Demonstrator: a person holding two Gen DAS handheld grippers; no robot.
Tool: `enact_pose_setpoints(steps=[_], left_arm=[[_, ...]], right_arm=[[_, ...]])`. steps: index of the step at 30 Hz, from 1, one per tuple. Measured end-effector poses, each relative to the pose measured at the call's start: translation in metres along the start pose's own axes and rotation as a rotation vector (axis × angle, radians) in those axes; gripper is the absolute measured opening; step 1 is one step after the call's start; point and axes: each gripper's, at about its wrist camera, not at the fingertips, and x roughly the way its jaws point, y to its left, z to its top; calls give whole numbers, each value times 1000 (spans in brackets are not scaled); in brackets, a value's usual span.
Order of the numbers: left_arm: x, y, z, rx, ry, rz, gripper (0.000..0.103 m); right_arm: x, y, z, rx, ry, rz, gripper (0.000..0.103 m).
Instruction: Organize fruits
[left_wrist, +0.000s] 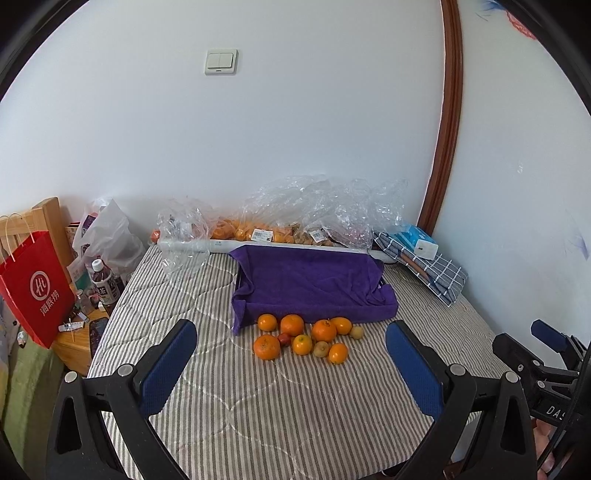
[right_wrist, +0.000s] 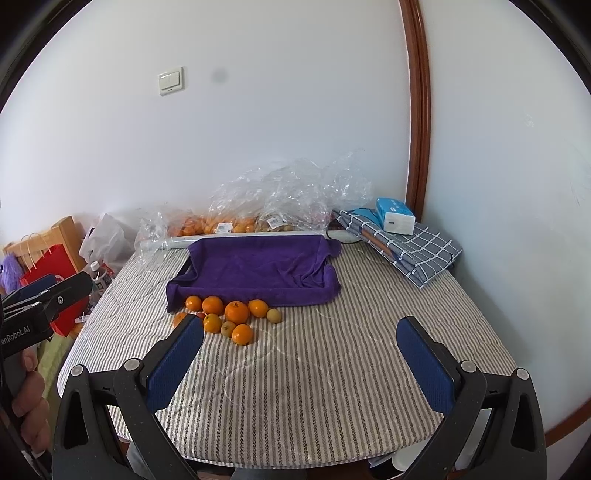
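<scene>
Several oranges (left_wrist: 291, 325) lie in a loose cluster on the striped cloth, with two small brownish fruits (left_wrist: 320, 348) and a small red fruit (left_wrist: 283, 339) among them. The cluster also shows in the right wrist view (right_wrist: 236, 312). Behind it stands a tray covered by a purple towel (left_wrist: 310, 284), also seen in the right wrist view (right_wrist: 255, 271). My left gripper (left_wrist: 291, 373) is open and empty, in front of the fruit. My right gripper (right_wrist: 299, 365) is open and empty, to the right of the cluster.
Clear plastic bags with more fruit (left_wrist: 258, 232) line the wall. A folded checked cloth (right_wrist: 406, 251) with a tissue pack (right_wrist: 395, 216) lies at the back right. A red paper bag (left_wrist: 37, 291), a bottle (left_wrist: 105, 284) and clutter sit beside the table's left edge.
</scene>
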Motion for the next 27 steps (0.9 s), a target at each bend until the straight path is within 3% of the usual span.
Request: enact_pose_setpoints(steps=[13,21,27], left_arm=[[40,25,-4,-37,42,21,103],[94,56,-26,-68,121,81,103],[132,85,-39,-109,195,90,95]], right_arm=[[36,9,-5,-26,19,6,103],[101,6,-24,-17,156,10,99],[153,4,-35,16,253,27,85]])
